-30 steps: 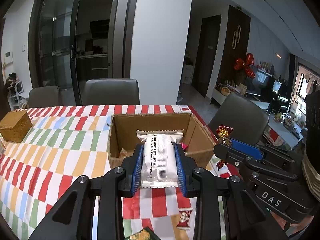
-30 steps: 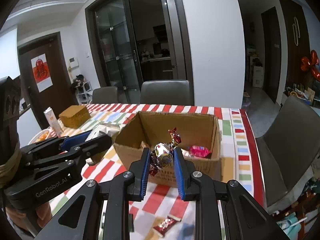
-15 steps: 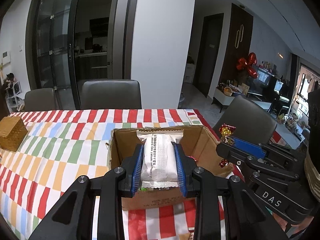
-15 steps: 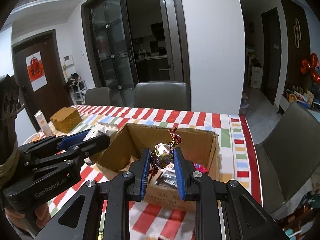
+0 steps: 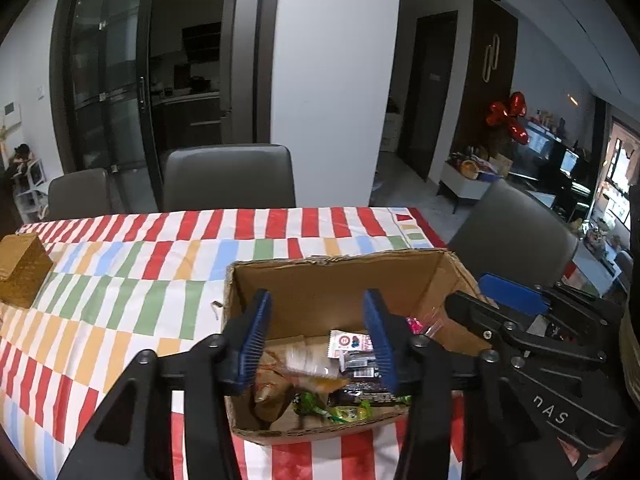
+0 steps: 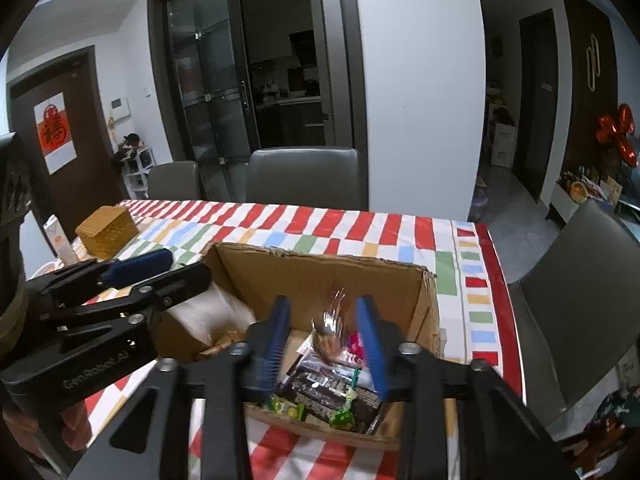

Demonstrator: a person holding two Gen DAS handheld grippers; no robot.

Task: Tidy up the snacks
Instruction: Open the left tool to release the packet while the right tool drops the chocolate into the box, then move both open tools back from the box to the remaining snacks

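Both grippers hang over the cardboard box [image 5: 340, 280]. The left gripper [image 5: 316, 336] has just opened, jaws apart and empty. The right gripper [image 6: 322, 336] has just opened too, its foil candy [image 6: 330, 326] a blur between parted pads, dropping among the snacks [image 6: 328, 392]. Best to lift straight up, clear of the rim.

table [image 5: 120, 280]: striped cloth | on it: cardboard box [image 5: 332, 280], wicker box [image 6: 106, 230], carton [image 6: 60, 238]

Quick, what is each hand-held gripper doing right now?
Left hand-held gripper: open, just released, empty above the box.
Right hand-held gripper: open, candy dropping.
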